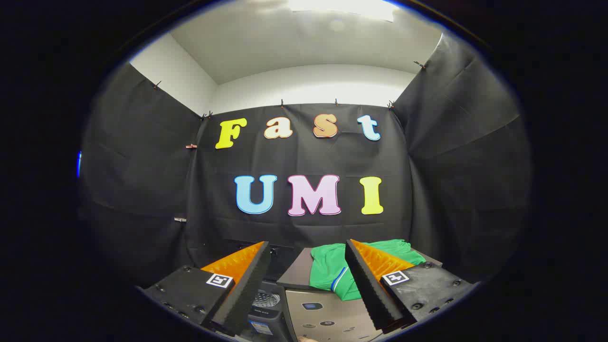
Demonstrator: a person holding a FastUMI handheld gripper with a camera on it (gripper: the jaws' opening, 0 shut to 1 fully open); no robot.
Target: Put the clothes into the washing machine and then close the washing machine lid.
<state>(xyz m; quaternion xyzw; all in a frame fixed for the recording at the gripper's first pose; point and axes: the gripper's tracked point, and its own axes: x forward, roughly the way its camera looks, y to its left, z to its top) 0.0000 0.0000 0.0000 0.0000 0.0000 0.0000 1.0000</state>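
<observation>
A green garment with a blue and white trim lies crumpled on top of a grey-brown surface just ahead of my fingers, partly hidden behind the right finger. My gripper stands open with nothing between its fingers. Below the left finger I see part of the washing machine's drum, a perforated metal patch in a dark opening. A light panel with small marks, which looks like the machine's lid or control face, lies between the fingers and low down.
Black cloth walls close the booth at the back and on both sides, with a white wall and ceiling above. The flat surface carrying the garment stands close in front of the back wall.
</observation>
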